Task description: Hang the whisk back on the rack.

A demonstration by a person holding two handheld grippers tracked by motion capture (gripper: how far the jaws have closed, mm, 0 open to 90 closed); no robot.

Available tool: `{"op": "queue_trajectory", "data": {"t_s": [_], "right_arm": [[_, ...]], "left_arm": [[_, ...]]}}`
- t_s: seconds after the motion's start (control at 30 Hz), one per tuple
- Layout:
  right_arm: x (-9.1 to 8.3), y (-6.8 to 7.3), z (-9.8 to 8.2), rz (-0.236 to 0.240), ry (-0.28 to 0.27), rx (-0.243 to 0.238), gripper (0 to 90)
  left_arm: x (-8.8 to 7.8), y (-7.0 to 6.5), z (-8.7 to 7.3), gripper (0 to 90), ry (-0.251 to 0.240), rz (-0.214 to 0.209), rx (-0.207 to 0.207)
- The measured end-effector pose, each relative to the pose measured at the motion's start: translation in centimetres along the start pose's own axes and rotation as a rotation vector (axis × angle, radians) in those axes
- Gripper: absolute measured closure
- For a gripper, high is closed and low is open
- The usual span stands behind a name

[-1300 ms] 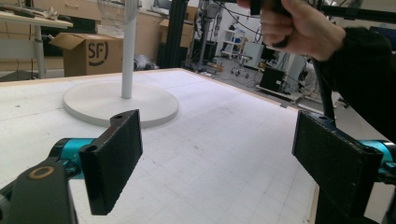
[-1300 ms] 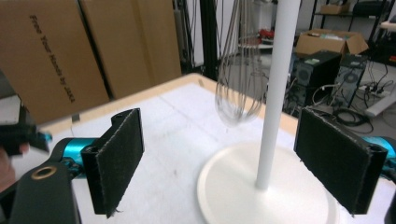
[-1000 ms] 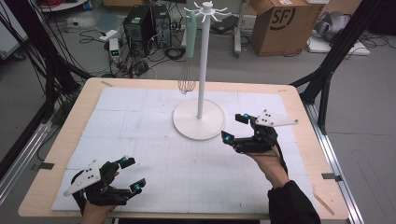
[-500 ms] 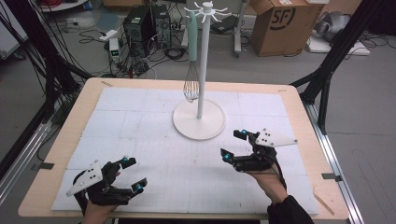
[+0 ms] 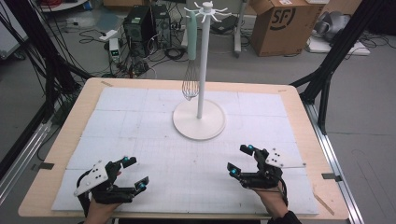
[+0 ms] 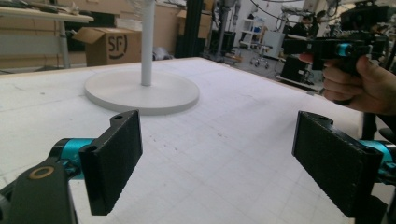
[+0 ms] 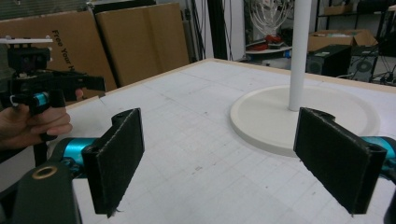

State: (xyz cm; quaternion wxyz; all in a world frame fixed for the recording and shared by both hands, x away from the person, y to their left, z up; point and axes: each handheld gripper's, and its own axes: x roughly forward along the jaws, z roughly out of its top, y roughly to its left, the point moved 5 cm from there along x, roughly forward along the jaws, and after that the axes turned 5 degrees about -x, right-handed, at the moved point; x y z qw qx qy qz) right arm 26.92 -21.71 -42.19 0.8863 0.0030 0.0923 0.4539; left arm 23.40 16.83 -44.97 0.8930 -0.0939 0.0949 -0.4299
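Pulled back from the white stand (image 5: 200, 116), the right gripper (image 5: 240, 160) hovers over the gridded mat (image 5: 140, 126) — both grippers' jaws apart, left gripper (image 5: 133, 173) too — an "SF" box (image 5: 275, 23) beyond.

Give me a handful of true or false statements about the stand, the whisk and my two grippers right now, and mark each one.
1. The whisk hangs from the white stand. True.
2. The left gripper is shut on the whisk. False: its jaws are open and empty, near the table's front edge.
3. The right gripper is open. True.
4. The whisk lies flat on the white mat. False: it hangs beside the pole, wire end down.
5. The stand's round base rests on the mat. True.
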Motion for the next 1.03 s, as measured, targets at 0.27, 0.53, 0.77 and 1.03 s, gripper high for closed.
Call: {"op": "queue_trajectory", "data": {"t_s": [0.27, 0.53, 0.77, 1.03], "right_arm": [[0.2, 0.9, -1.2, -0.013, 0.035, -0.043, 15.1], [0.1, 1.4, -2.1, -0.023, 0.036, -0.027, 15.1], [-0.1, 1.0, -2.2, -0.044, 0.02, -0.018, 15.1], [-0.2, 0.9, -2.1, -0.054, 0.007, -0.006, 15.1]], "left_arm": [[-0.3, 0.6, 0.2, 16.6, -0.016, 0.032, -0.002], [-0.3, 0.8, 0.2, 16.3, -0.011, 0.033, -0.015], [-0.1, 0.8, 0.0, 16.3, 0.002, 0.033, -0.014], [-0.2, 0.9, 0.0, 16.3, 0.003, 0.033, -0.021]]}}
